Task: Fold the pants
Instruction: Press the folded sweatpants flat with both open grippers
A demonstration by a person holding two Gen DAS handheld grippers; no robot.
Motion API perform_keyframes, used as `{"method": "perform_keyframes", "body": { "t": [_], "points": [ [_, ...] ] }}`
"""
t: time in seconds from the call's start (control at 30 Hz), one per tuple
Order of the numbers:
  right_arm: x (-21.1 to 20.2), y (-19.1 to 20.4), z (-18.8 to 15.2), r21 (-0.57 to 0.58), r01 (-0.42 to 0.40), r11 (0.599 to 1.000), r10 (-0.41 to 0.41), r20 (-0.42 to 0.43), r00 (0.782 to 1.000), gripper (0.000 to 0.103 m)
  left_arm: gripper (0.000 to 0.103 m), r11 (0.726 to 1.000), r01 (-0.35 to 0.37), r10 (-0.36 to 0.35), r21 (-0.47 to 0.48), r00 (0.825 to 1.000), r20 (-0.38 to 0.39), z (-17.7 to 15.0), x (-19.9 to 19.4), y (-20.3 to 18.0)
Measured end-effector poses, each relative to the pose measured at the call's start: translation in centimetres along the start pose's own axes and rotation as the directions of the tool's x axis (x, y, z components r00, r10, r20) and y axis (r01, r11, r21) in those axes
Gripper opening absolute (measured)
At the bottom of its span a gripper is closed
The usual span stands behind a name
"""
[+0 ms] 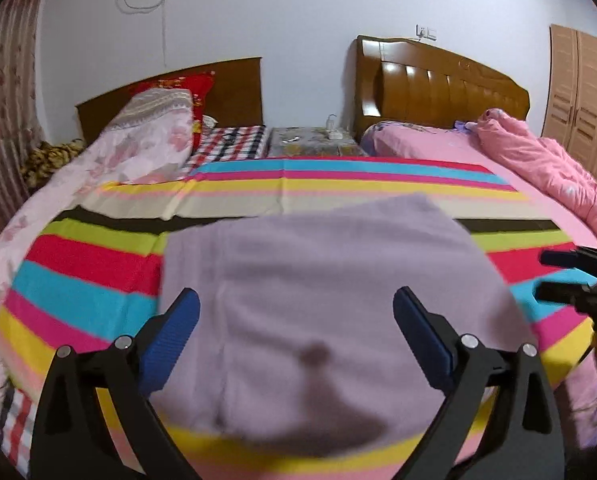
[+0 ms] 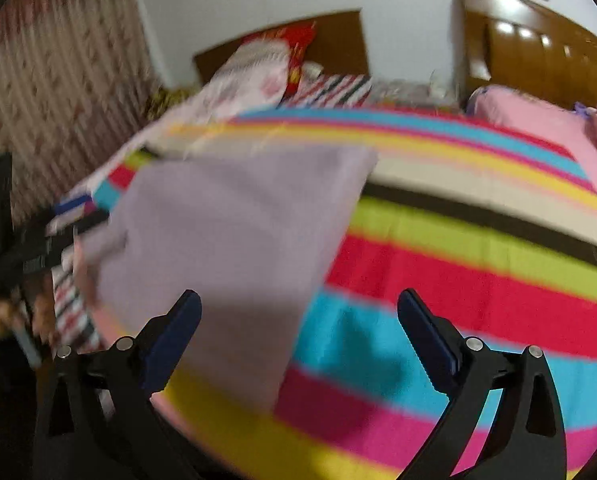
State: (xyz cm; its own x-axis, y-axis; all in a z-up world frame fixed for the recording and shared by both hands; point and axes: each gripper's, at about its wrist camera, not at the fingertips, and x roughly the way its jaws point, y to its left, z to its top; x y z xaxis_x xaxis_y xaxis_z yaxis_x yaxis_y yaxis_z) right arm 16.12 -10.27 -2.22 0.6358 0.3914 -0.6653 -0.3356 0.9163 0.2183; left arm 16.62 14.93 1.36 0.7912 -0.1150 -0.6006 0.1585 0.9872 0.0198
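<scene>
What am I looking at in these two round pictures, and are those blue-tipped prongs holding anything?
Each picture comes from a fisheye camera on a hand-held two-finger gripper, looking forward along its fingers. One shows the left gripper, the other the right gripper. Both are open and hold nothing. On the striped bedsheet lie the lilac pants, already folded into a rough rectangle. The left gripper hangs over them; the right one is over their right edge and the sheet. The right view is blurred. Behind are pillows and wooden headboards.

Two wooden headboards (image 1: 442, 80) stand against a pale wall (image 1: 298, 20), a small nightstand (image 1: 310, 142) between them. Patterned curtains (image 1: 2, 92) hang at the left, a wardrobe (image 1: 582, 96) at the right. A striped sheet (image 1: 338, 180) covers the bed.
</scene>
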Motion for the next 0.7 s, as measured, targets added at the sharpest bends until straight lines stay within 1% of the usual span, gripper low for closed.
{"method": "perform_keyframes", "body": {
  "t": [0.03,0.07,0.1,0.17,0.2,0.23,0.27,0.3,0.33,0.4,0.43,0.47,0.5,0.63,0.7],
  "points": [
    [0.5,0.3,0.7,0.01,0.006,1.0,-0.006,0.014,1.0,0.096,0.098,0.999,-0.04,0.04,0.015,0.998,-0.038,0.2,1.3,-0.3],
    [1.4,1.2,1.4,0.012,0.027,1.0,-0.027,0.011,1.0,0.096,0.098,0.996,-0.083,0.084,0.025,0.994,-0.07,0.0,2.3,-0.5],
    [2.4,2.6,1.9,-0.009,0.053,0.999,-0.053,0.004,0.999,0.096,0.098,0.989,-0.144,0.146,0.029,0.983,-0.11,-0.5,3.4,-0.4],
    [3.8,5.6,1.5,-0.097,0.07,0.993,-0.071,0.001,0.998,0.096,0.099,0.983,-0.182,0.183,0.022,0.973,-0.141,-2.0,3.9,0.1],
    [4.5,7.4,1.0,-0.159,0.082,0.984,-0.085,-0.009,0.996,0.096,0.099,0.981,-0.195,0.196,0.024,0.97,-0.143,-2.8,3.8,0.3],
    [5.3,8.8,0.1,-0.23,0.102,0.968,-0.11,-0.025,0.994,0.096,0.099,0.982,-0.188,0.188,0.01,0.974,-0.126,-3.9,3.3,0.7],
    [6.6,10.7,-1.5,-0.322,0.136,0.937,-0.156,-0.037,0.987,0.096,0.099,0.984,-0.18,0.178,-0.013,0.978,-0.113,-4.6,2.7,1.1],
    [6.6,11.5,-2.5,-0.354,0.184,0.917,-0.188,0.022,0.982,0.096,0.099,0.985,-0.17,0.166,-0.025,0.98,-0.11,-5.1,2.3,1.5],
    [6.5,11.5,-2.8,-0.35,0.191,0.917,-0.19,0.037,0.981,0.096,0.099,0.987,-0.161,0.157,-0.029,0.982,-0.106,-5.3,2.0,1.7],
    [6.4,10.2,-2.4,-0.284,0.132,0.95,-0.142,-0.018,0.99,0.096,0.099,0.99,-0.138,0.133,-0.041,0.985,-0.106,-5.6,1.7,2.1],
    [6.4,9.8,-2.1,-0.27,0.109,0.957,-0.124,-0.042,0.991,0.096,0.101,0.989,-0.138,0.132,-0.045,0.986,-0.105,-5.6,1.7,2.1],
    [6.1,9.7,-1.7,-0.278,0.105,0.955,-0.125,-0.056,0.991,0.096,0.101,0.989,-0.141,0.136,-0.047,0.986,-0.1,-5.7,1.8,2.1],
    [5.9,9.9,-1.3,-0.285,0.113,0.952,-0.135,-0.056,0.989,0.096,0.101,0.988,-0.144,0.138,-0.05,0.986,-0.095,-5.7,1.9,2.2],
    [4.7,10.8,0.0,-0.273,0.175,0.946,-0.177,0.018,0.984,0.096,0.101,0.988,-0.142,0.137,-0.061,0.987,-0.079,-6.1,1.8,2.3],
    [5.6,10.6,0.6,-0.258,0.212,0.943,-0.21,0.035,0.977,0.096,0.101,0.988,-0.14,0.135,-0.06,0.988,-0.078,-6.2,1.7,2.2]
  ]
}}
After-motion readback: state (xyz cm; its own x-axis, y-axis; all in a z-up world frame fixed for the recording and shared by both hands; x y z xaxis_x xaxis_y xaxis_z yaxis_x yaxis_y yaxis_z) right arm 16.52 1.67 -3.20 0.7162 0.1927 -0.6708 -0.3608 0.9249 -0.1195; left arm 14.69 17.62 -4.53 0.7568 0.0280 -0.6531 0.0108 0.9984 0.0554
